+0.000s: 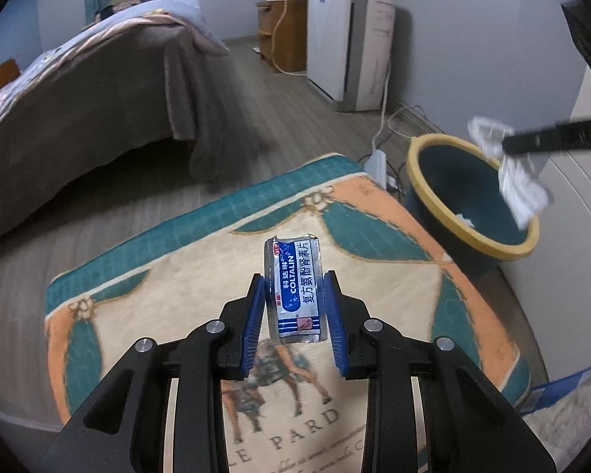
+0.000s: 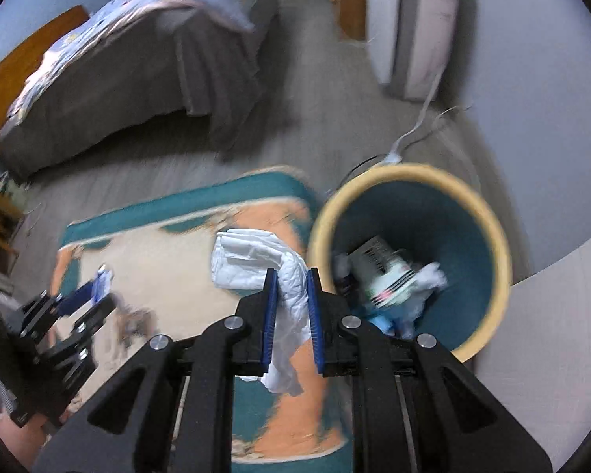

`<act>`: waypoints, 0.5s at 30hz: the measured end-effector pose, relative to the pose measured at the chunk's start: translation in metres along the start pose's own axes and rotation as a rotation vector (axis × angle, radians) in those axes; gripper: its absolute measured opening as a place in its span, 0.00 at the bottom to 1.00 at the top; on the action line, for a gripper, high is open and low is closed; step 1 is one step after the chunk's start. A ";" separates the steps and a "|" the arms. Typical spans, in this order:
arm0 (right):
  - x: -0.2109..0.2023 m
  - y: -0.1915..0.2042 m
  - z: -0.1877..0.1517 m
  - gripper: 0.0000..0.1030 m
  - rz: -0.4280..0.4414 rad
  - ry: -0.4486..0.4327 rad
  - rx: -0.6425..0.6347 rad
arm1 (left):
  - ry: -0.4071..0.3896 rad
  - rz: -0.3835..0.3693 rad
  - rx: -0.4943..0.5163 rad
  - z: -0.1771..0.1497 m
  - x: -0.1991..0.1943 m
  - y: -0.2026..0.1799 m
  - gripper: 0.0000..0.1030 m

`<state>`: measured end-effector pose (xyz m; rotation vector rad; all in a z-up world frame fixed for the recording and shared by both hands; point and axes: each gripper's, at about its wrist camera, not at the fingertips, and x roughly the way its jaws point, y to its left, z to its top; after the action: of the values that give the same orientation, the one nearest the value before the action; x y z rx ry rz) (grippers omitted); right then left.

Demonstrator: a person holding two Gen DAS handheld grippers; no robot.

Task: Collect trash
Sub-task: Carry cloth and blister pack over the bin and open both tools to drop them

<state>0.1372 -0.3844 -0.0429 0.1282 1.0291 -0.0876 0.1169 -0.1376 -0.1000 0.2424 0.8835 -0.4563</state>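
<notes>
My left gripper (image 1: 294, 282) is shut on a silver and blue medicine blister pack (image 1: 294, 291), held upright above the patterned rug (image 1: 185, 276). My right gripper (image 2: 291, 276) is shut on a crumpled white plastic wrapper (image 2: 256, 258), hanging just left of the bin's rim. The teal bin with a yellow rim (image 2: 469, 213) stands at the rug's right corner and holds several pieces of trash (image 2: 390, 276). In the left wrist view the right gripper's finger (image 1: 551, 138) and the white wrapper (image 1: 520, 181) hover over the bin (image 1: 453, 193). The left gripper (image 2: 90, 295) shows at the right wrist view's left edge.
A bed with a grey cover (image 1: 98, 90) lies to the left across the wood floor. A white appliance (image 1: 346, 39) and a wooden cabinet (image 1: 283, 31) stand by the far wall. Cables and a power strip (image 1: 378, 157) lie behind the bin. A white curved surface (image 2: 551, 335) rises at right.
</notes>
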 end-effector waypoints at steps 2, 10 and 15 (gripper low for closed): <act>0.003 -0.017 0.003 0.14 -0.029 -0.004 0.019 | 0.004 0.000 0.023 0.001 0.002 -0.008 0.31; 0.015 -0.084 0.007 0.14 -0.063 0.013 0.076 | -0.003 -0.075 0.056 0.012 0.004 -0.057 0.31; 0.029 -0.110 0.003 0.14 -0.065 0.037 0.094 | 0.001 -0.159 0.092 0.035 0.015 -0.103 0.31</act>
<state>0.1397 -0.4944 -0.0738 0.1830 1.0669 -0.1932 0.0996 -0.2453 -0.0920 0.2581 0.8872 -0.6456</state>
